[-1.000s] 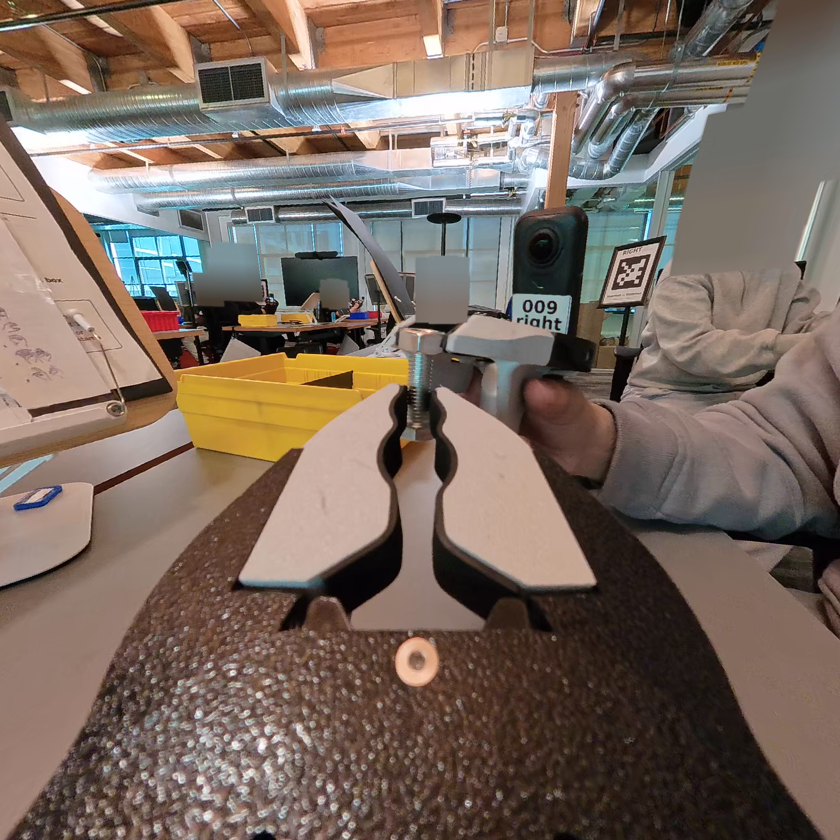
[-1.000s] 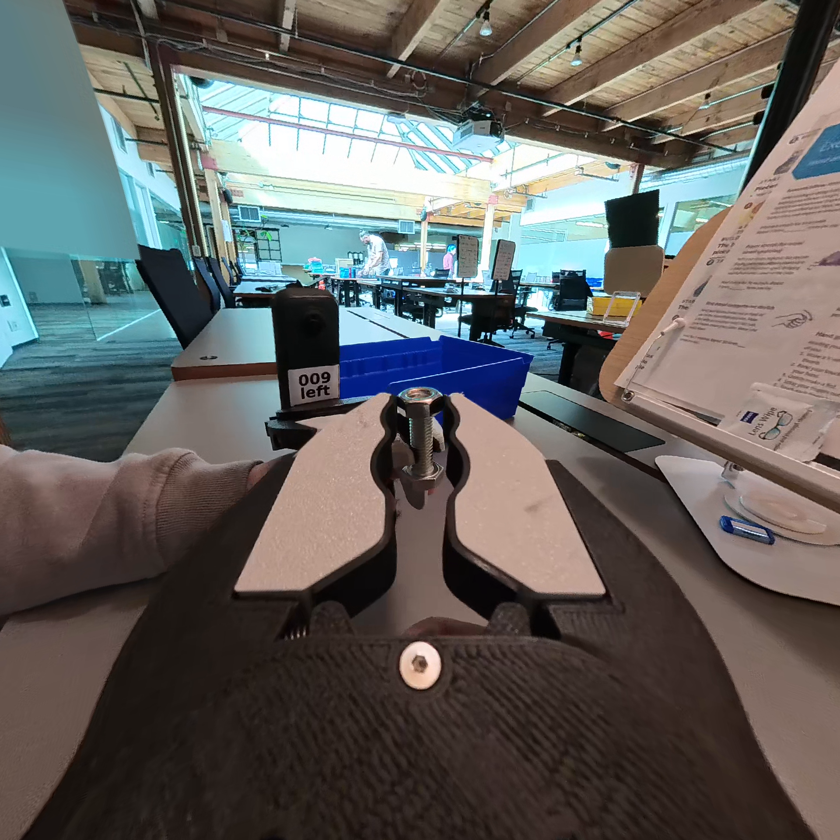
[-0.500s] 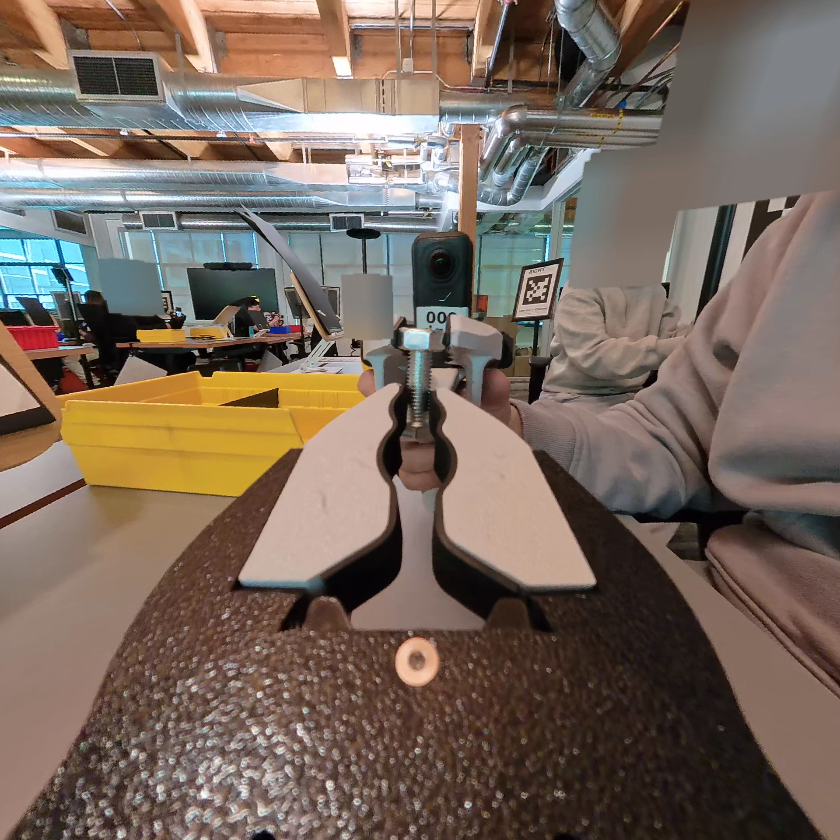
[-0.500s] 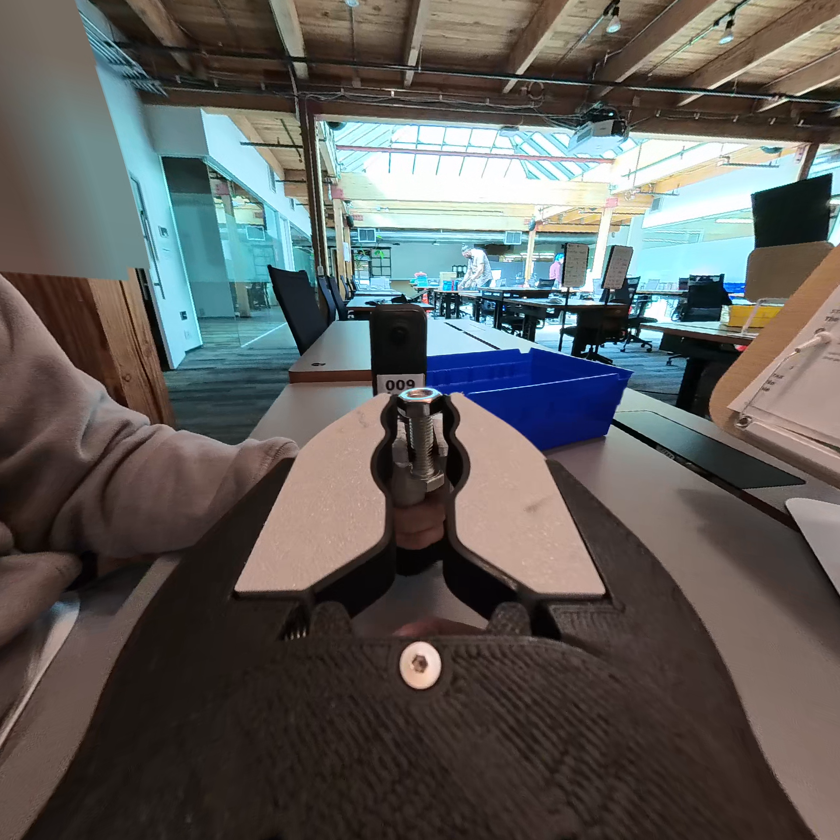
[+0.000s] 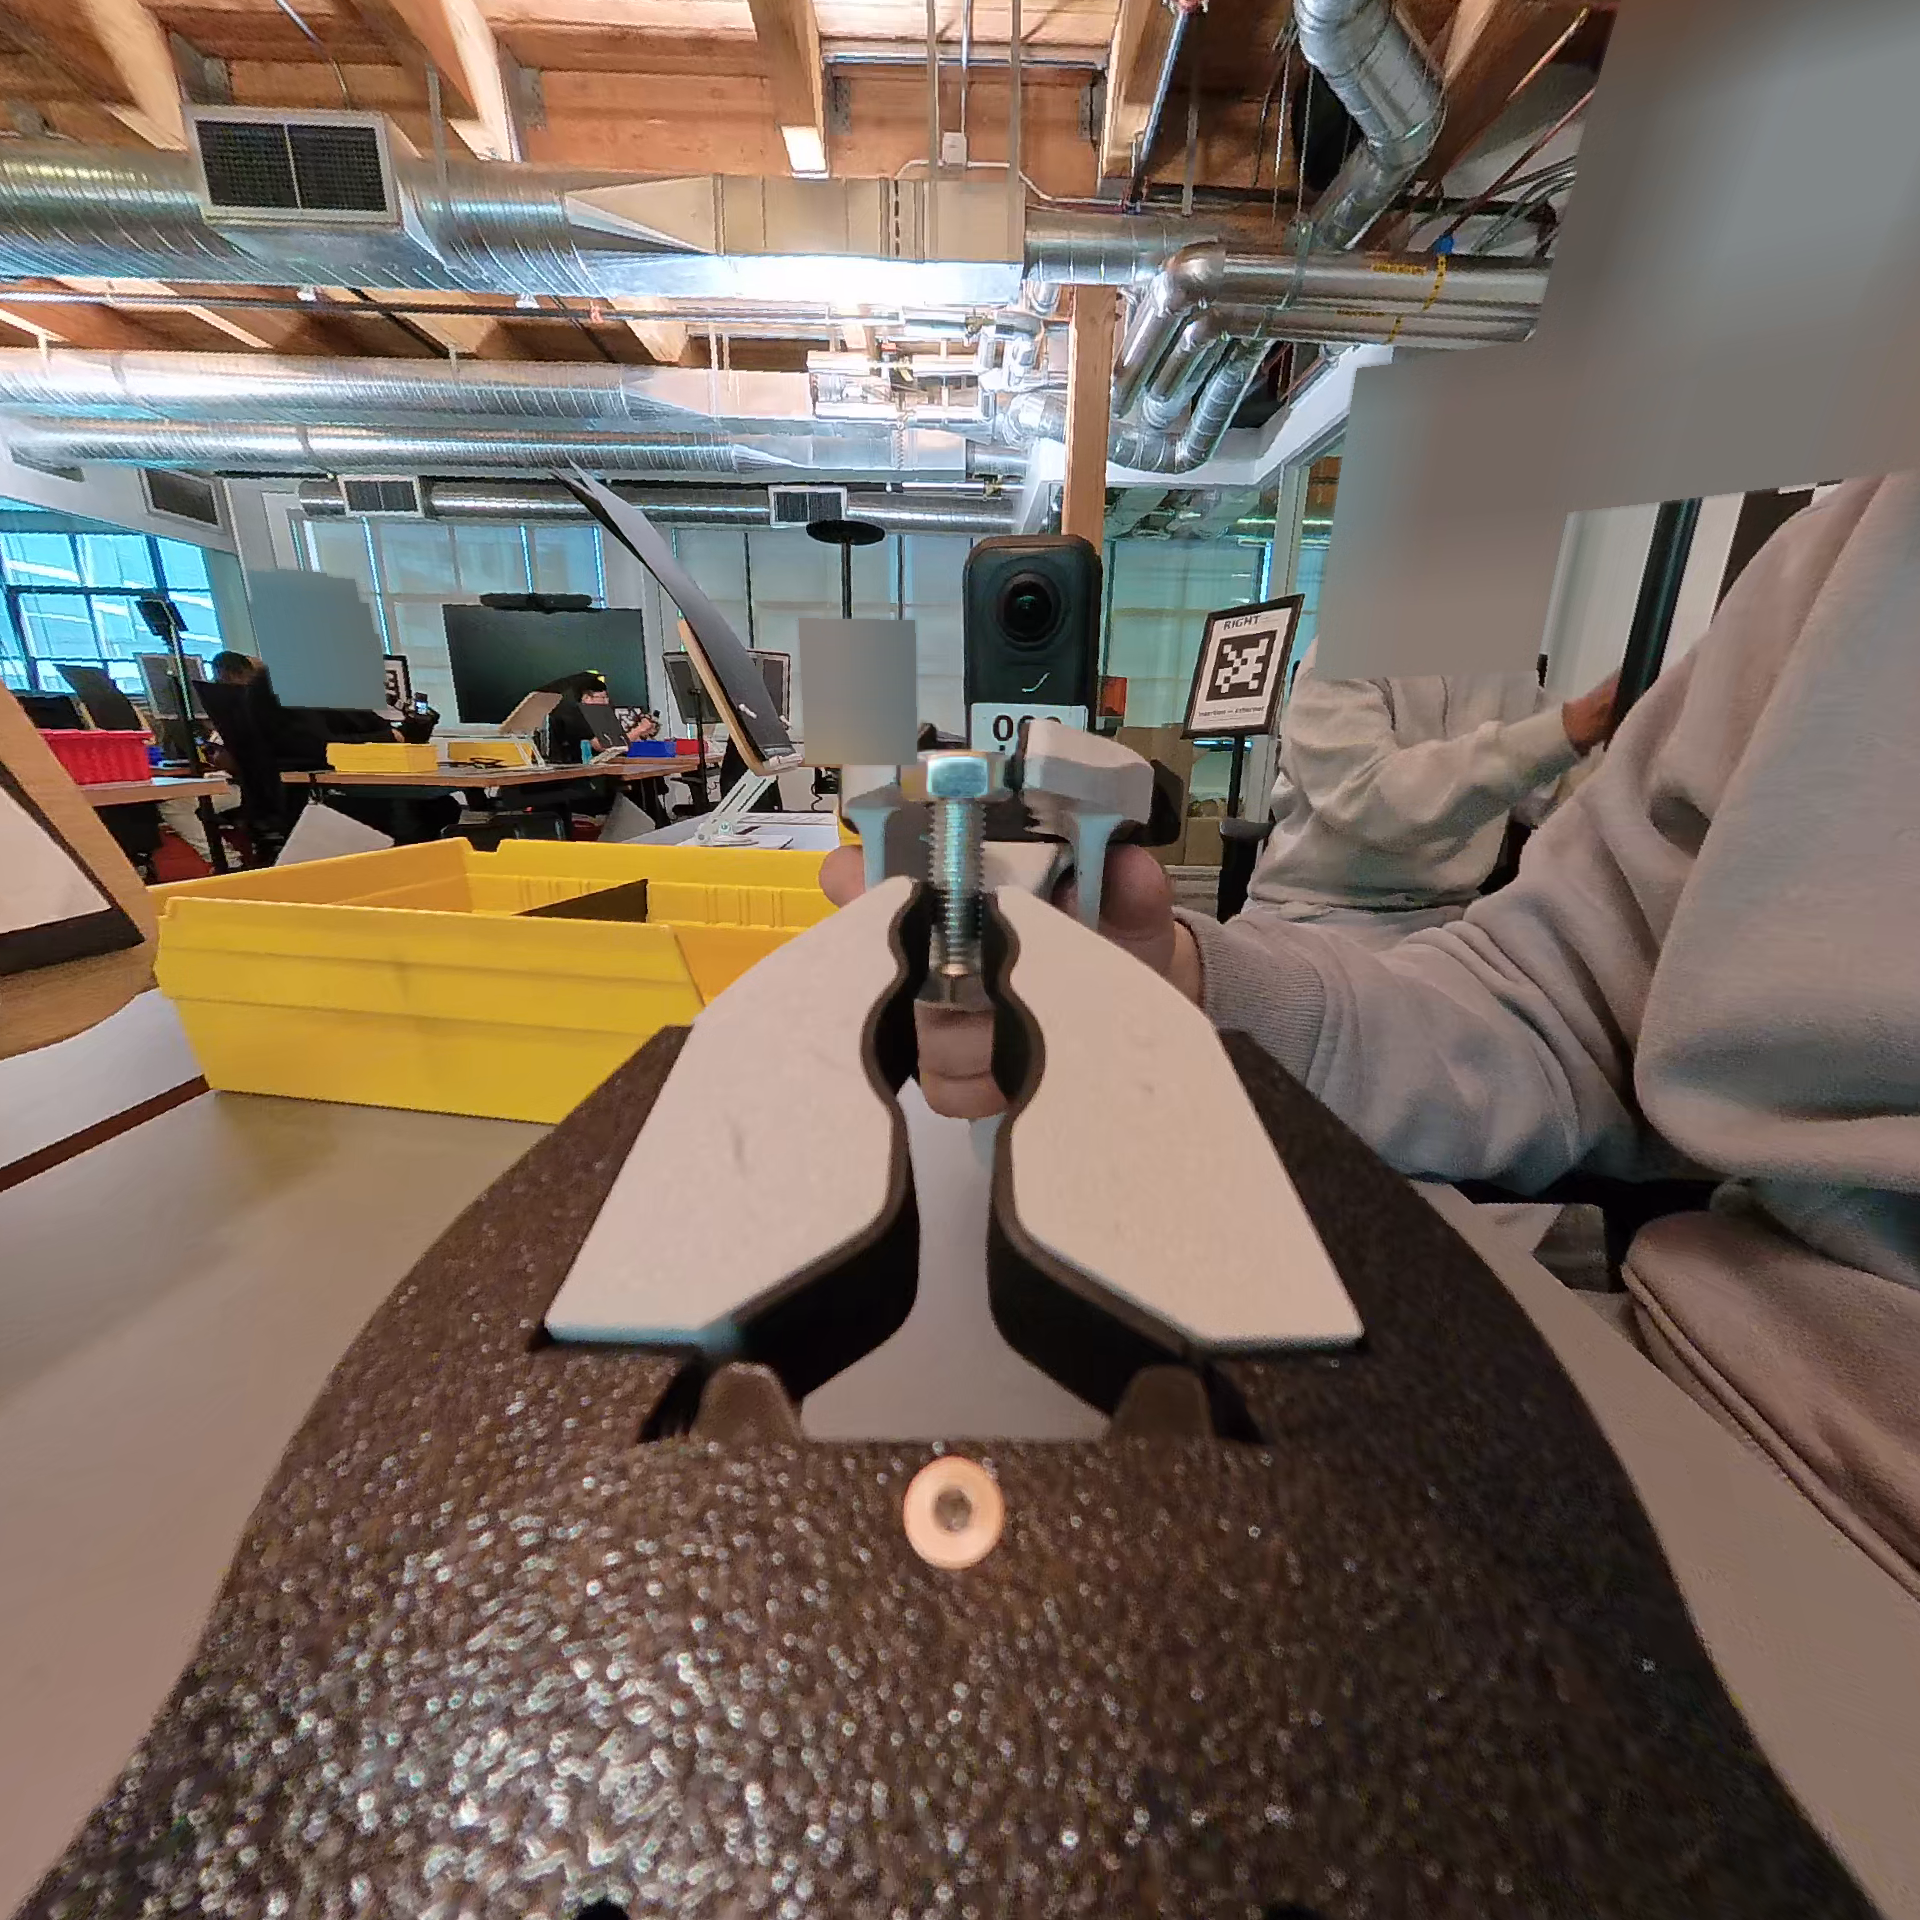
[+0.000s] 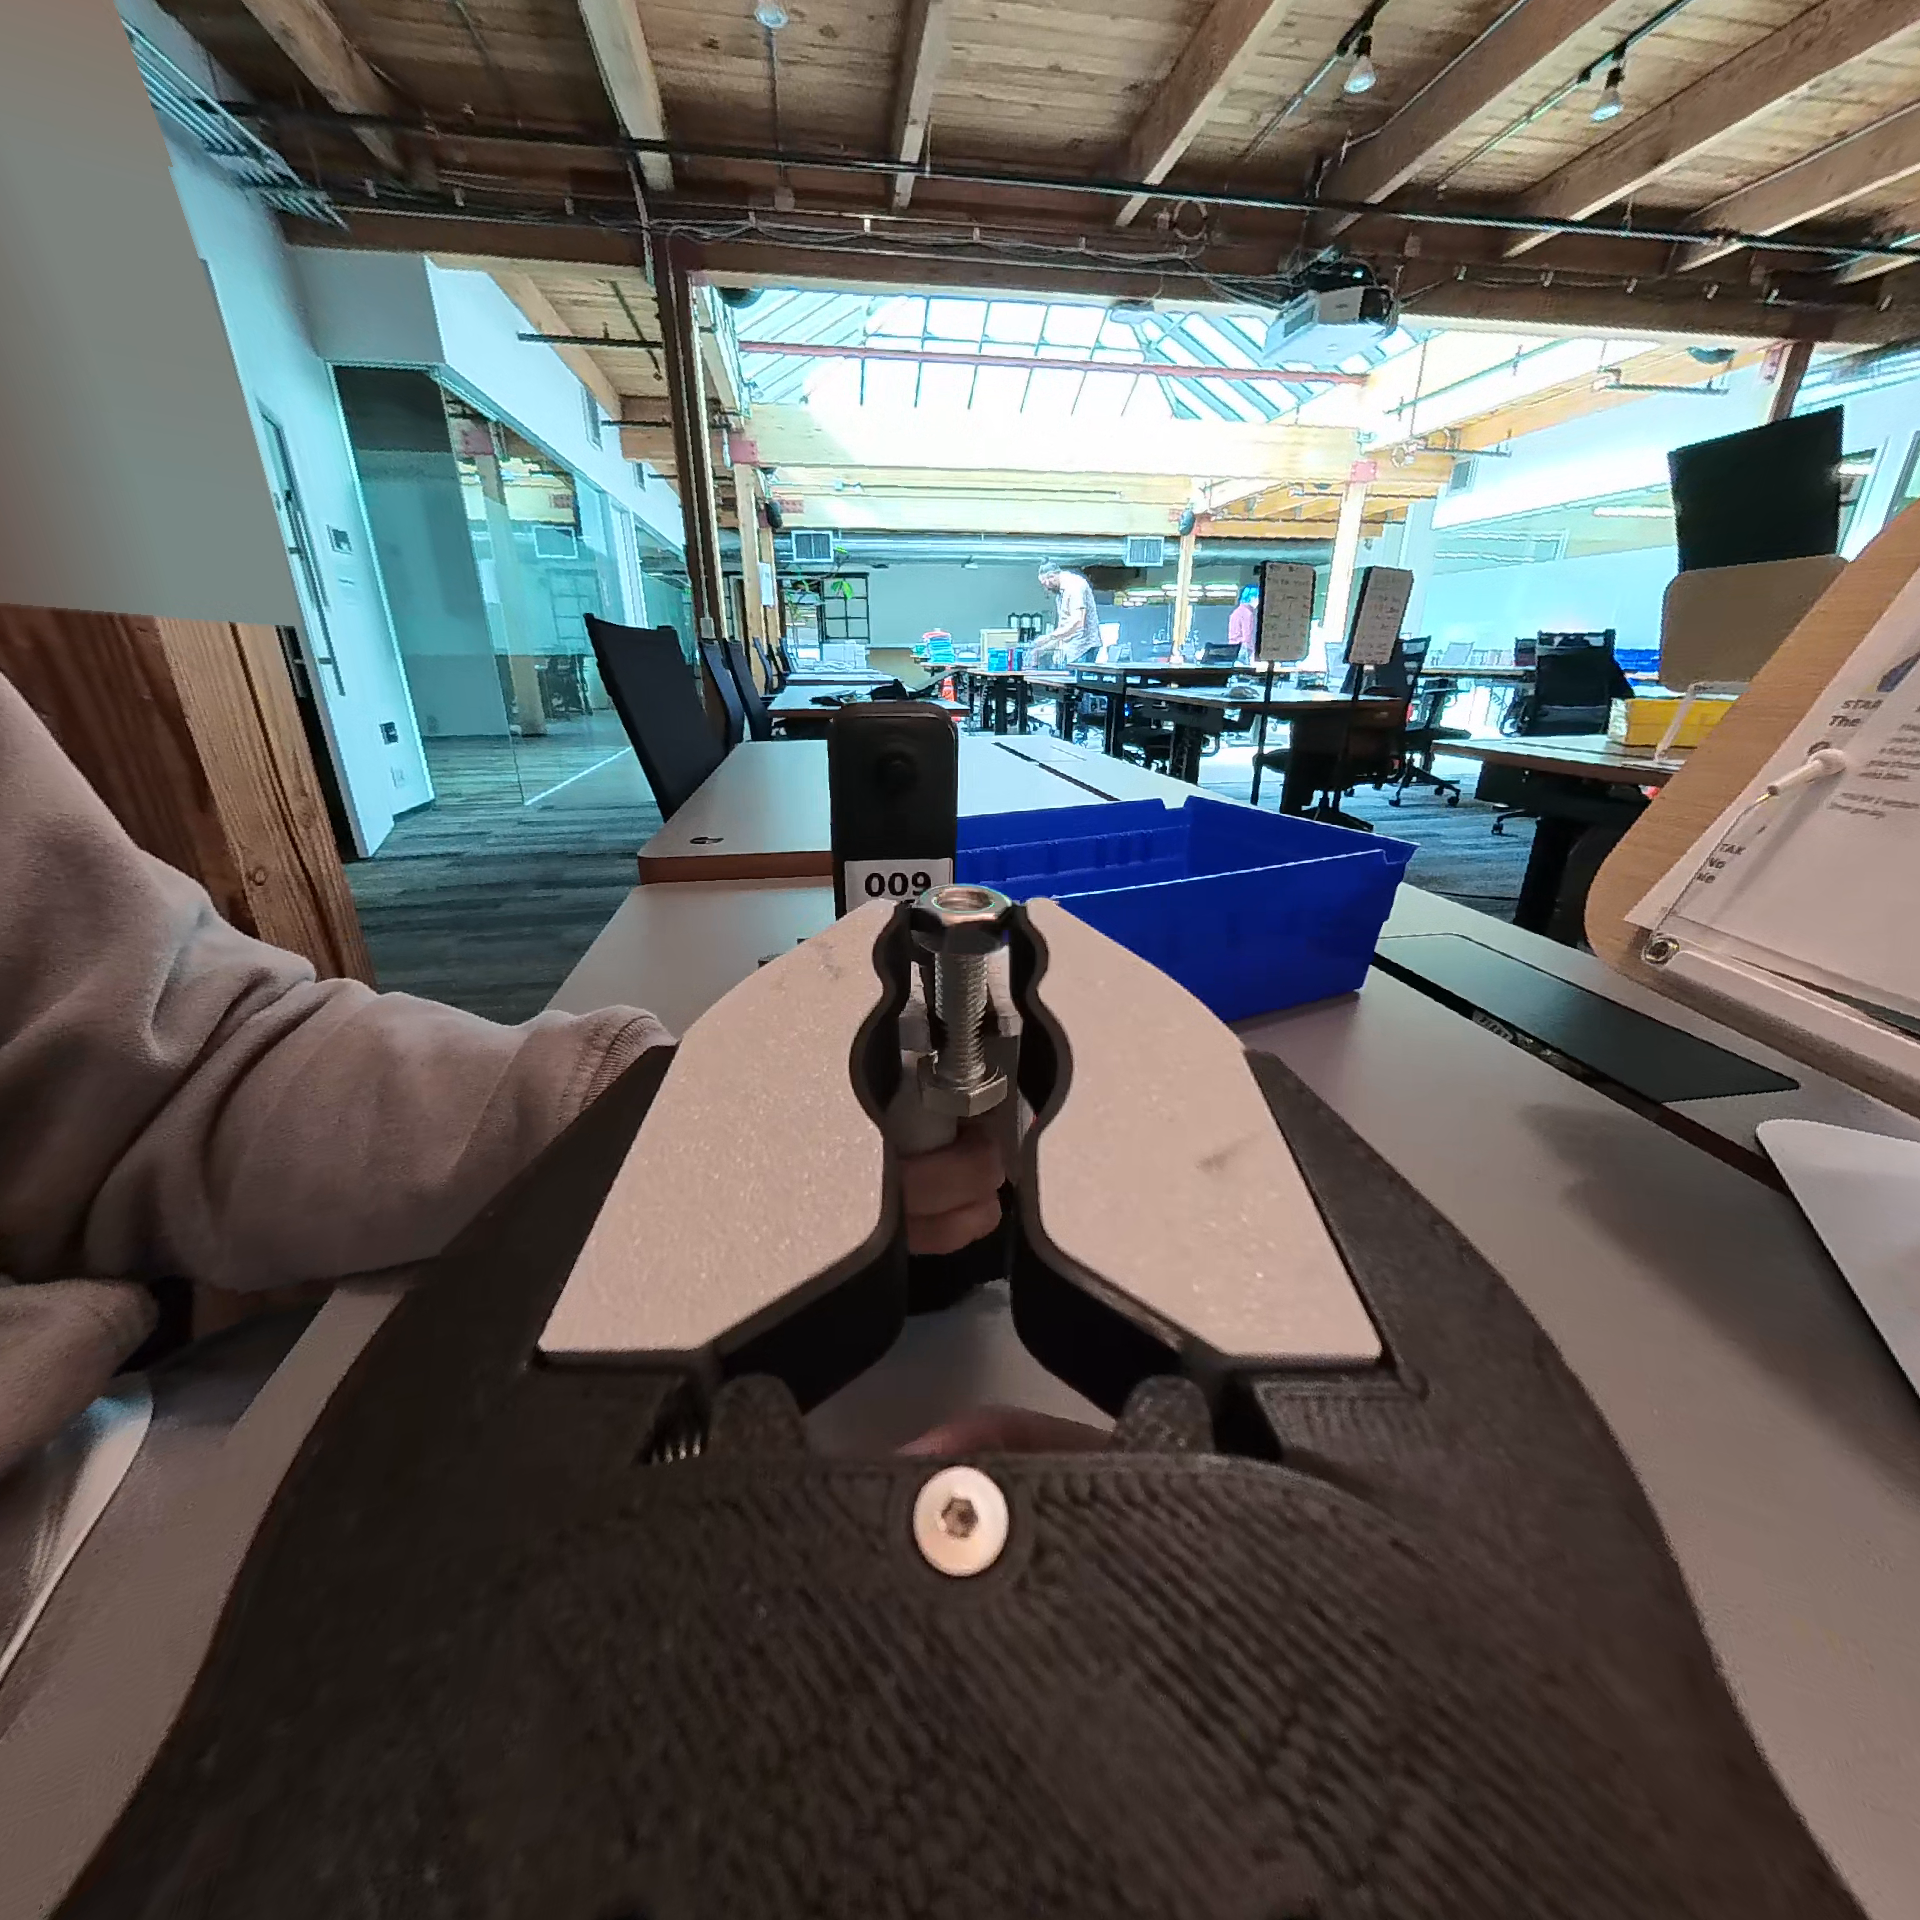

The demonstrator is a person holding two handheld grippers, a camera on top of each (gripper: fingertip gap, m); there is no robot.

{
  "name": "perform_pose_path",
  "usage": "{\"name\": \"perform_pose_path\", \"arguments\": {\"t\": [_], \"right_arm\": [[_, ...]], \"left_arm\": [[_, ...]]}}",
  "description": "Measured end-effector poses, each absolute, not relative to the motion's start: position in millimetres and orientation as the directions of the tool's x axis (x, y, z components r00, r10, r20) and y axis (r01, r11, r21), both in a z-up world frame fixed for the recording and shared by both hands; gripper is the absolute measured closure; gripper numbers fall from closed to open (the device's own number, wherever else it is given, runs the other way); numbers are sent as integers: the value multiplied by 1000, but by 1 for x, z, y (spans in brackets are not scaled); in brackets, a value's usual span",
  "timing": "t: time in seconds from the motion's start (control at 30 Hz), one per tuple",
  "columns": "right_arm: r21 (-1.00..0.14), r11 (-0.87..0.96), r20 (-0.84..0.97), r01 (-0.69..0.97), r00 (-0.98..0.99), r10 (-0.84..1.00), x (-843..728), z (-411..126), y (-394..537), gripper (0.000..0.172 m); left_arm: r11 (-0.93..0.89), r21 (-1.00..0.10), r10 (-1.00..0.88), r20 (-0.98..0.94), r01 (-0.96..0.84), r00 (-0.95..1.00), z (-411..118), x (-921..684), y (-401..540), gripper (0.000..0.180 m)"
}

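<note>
In an open workshop, over a grey desk (image 5: 208, 1247) with a yellow bin (image 5: 416, 987) at ten o'clock and a blue bin (image 6: 1195, 914) opposite, left gripper (image 5: 951, 935) clamps an upright bolt (image 5: 958, 852) by its threads while right gripper (image 6: 961, 925) clamps its hex top.

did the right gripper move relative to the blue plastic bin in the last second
Yes. In the right wrist view, the right gripper has swung left: the blue plastic bin now sits right of its fingertips, no longer directly behind them.
</note>
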State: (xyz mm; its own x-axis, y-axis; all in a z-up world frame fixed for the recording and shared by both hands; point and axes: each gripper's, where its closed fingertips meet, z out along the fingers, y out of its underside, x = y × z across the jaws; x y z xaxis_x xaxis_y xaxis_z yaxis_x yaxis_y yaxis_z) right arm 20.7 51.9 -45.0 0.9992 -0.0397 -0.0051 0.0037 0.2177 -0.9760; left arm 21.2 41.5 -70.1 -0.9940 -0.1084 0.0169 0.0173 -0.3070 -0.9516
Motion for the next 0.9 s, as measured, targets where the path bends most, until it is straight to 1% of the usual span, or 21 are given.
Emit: {"name": "perform_pose_path", "arguments": {"t": [0.1,0.17,0.2,0.23,0.3,0.33,0.43,0.53,0.67,0.73,0.83,0.9], "right_arm": [[-974,225,-6,6,999,-54,23,-44,50,156],[-972,235,-16,-1,998,-61,25,-44,48,167],[-972,236,-20,-4,998,-67,27,-44,48,167],[-971,238,-23,-6,997,-68,27,-44,47,164],[-972,234,-23,-8,998,-62,27,-44,47,148],[-974,226,-21,-7,998,-63,26,-45,47,143],[-974,225,-16,0,997,-72,24,-44,51,135],[-976,218,-19,15,988,-151,31,-45,57,136],[-982,171,42,81,974,-224,33,-50,63,140],[-985,152,43,82,969,-242,35,-53,65,142],[-981,172,39,90,959,-280,39,-50,62,154],[-982,168,40,90,959,-280,39,-50,63,154]], "left_arm": [[-312,-950,-119,17,21,-993,-69,23,43,172],[-311,-950,-125,15,25,-992,-69,23,45,172],[-308,-951,-130,13,28,-991,-69,24,44,172],[-305,-952,-135,12,30,-991,-70,24,44,172],[-298,-954,-144,11,33,-990,-71,25,43,172],[-294,-955,-153,10,36,-988,-71,26,43,172],[-285,-958,-181,9,44,-983,-72,29,44,172],[-266,-962,-218,2,57,-976,-75,34,45,172],[-265,-962,-255,3,67,-967,-75,38,46,172],[-268,-961,-265,6,68,-964,-75,39,47,172],[-260,-963,-268,-1,74,-963,-76,39,46,172],[-261,-963,-270,-1,74,-963,-76,39,45,172]]}}
